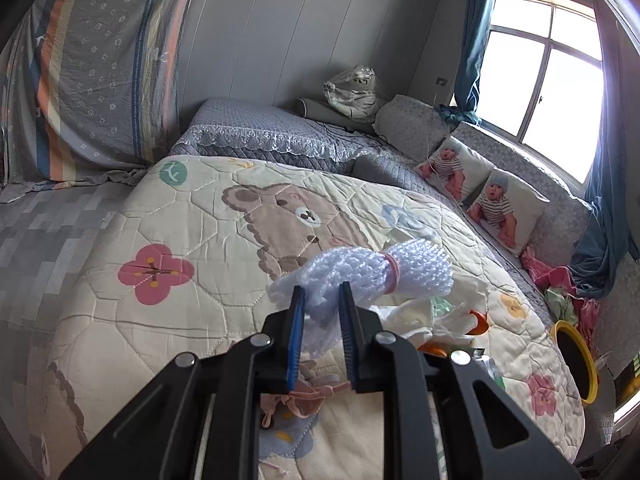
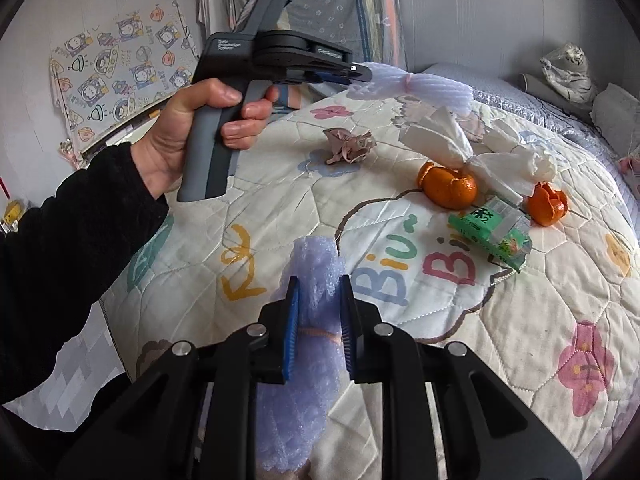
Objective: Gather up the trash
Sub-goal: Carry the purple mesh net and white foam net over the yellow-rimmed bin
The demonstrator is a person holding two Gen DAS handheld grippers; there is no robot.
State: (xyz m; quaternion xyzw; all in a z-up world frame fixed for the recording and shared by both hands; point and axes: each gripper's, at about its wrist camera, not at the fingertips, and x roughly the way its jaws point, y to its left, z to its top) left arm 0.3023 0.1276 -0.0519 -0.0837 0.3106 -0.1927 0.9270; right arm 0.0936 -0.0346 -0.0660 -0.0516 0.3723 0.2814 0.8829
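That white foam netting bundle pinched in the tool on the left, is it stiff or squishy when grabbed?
Probably squishy: the white foam net bundle bulges around the left gripper where the pads pinch it. Likely very light, since it hangs out past the fingers without drooping. The rubber band cinching its middle should keep it from unrolling.

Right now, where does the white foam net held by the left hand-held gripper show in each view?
Left wrist: centre, white foam net clamped in the left hand-held gripper.
Right wrist: upper middle, past that gripper's tip.
Shared landmark: the wrapped plush tiger against the far wall.
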